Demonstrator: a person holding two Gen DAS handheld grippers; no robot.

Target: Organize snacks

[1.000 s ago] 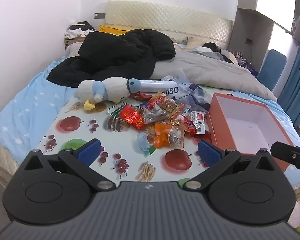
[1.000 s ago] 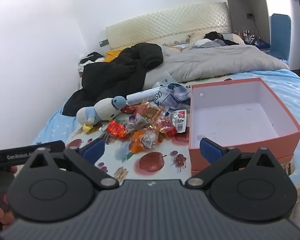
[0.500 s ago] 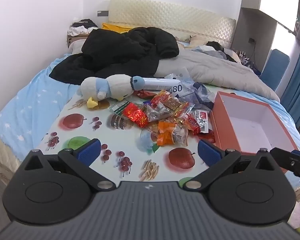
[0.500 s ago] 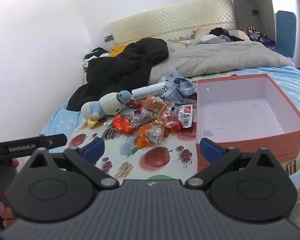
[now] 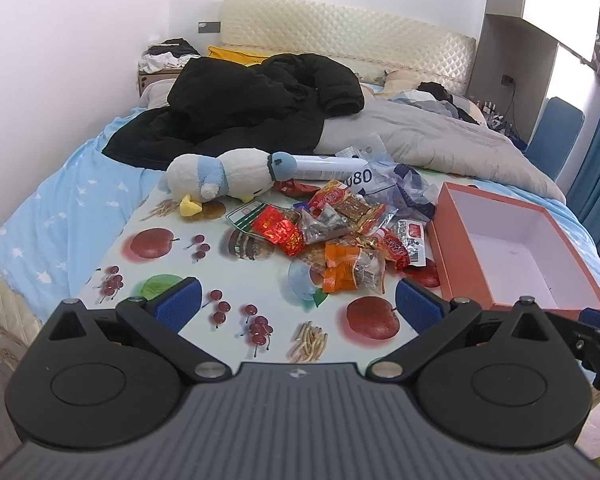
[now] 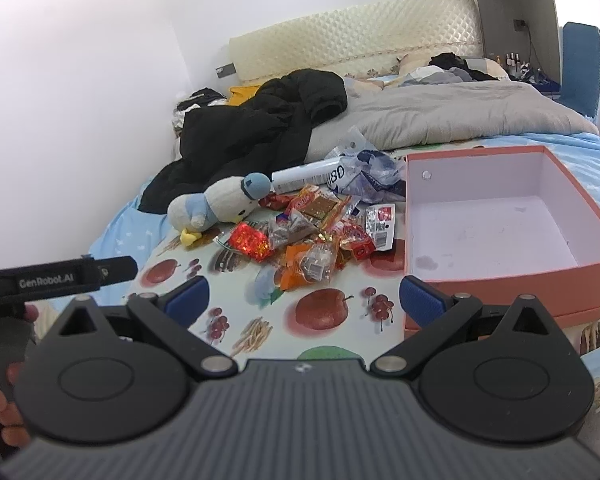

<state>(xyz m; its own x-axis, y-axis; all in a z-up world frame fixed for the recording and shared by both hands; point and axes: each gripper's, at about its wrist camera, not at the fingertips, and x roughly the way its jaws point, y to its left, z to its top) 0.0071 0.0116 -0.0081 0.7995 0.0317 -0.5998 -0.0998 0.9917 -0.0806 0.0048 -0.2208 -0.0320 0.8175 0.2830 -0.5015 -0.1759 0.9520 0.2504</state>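
While hovering short of the snack pile (image 5: pixel 340 236) heaped on the fruit-print mat (image 5: pixel 172 264) just left of the empty orange box (image 5: pixel 512 248), left gripper (image 5: pixel 298 302) and right gripper (image 6: pixel 304 300), both spread wide, holding nothing: approach step, likely calling for closing on one packet, then boxing.

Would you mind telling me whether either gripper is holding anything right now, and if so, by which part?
Nothing is held. The left gripper and the right gripper both have their jaws wide open and empty, short of the snack pile and the orange box.
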